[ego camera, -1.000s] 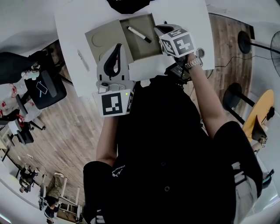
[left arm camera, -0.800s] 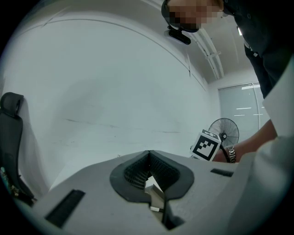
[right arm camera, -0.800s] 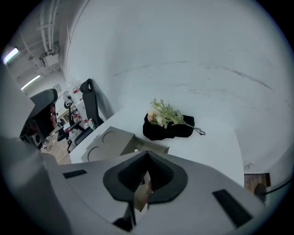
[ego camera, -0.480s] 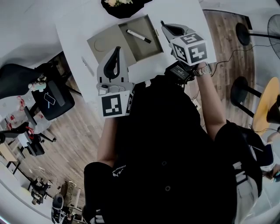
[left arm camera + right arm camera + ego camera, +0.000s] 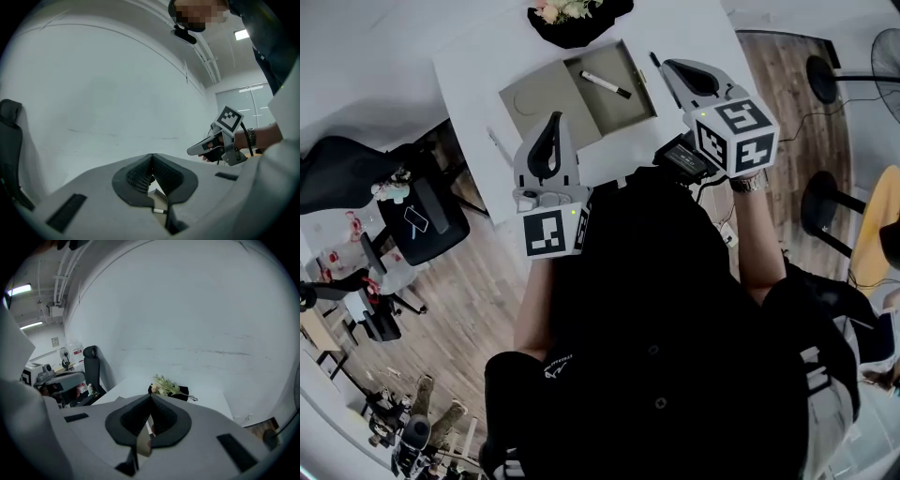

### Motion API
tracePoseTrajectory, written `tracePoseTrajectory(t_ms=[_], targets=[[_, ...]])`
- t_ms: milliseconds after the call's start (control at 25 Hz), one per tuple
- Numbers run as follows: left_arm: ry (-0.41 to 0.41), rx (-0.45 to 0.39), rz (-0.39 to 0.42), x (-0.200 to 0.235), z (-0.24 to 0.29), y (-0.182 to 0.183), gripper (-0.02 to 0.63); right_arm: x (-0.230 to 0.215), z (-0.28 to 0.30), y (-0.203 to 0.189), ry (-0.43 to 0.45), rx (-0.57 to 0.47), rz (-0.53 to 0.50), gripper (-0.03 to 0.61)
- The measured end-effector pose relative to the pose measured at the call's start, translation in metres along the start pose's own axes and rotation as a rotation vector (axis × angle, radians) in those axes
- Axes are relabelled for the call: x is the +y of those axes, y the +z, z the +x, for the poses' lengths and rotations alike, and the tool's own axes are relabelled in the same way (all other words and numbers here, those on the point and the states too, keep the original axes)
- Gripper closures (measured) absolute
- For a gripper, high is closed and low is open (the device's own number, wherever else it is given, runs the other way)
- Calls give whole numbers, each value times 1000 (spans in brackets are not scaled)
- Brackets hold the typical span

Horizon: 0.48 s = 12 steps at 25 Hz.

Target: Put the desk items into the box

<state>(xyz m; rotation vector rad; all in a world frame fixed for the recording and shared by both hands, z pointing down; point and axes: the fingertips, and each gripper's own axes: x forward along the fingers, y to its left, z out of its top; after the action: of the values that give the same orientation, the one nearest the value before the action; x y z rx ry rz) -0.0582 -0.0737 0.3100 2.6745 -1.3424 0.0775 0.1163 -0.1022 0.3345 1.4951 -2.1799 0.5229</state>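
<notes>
An open tan box [image 5: 623,108] lies on the white table [image 5: 694,37], its lid [image 5: 539,98] folded out flat to the left. A white marker [image 5: 605,84] with a black cap lies inside the box. My left gripper [image 5: 554,119] hangs over the table's near edge below the lid, shut and holding nothing. My right gripper [image 5: 667,66] is raised just right of the box, shut and holding nothing. Past the shut jaws of the left gripper [image 5: 151,155] a bit of the box [image 5: 157,197] shows. Beyond the right gripper [image 5: 151,396] the marker [image 5: 147,427] is partly seen.
A black pouch with flowers [image 5: 577,14] sits at the table's far edge behind the box. A thin pen [image 5: 499,148] lies on the table left of the lid. An office chair [image 5: 417,220] stands on the left and stools [image 5: 825,202] on the right.
My right gripper has lifted off the box's right edge, come up toward the camera and moved right. The left gripper shifted only slightly. The marker stays in the box.
</notes>
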Motion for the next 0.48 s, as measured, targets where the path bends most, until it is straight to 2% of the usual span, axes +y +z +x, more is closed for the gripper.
tracePoseTrajectory(t_ms=[480], targets=[[65,-56,-30,17,-25,35,606,69,-32,50,55,-197,-34,580]])
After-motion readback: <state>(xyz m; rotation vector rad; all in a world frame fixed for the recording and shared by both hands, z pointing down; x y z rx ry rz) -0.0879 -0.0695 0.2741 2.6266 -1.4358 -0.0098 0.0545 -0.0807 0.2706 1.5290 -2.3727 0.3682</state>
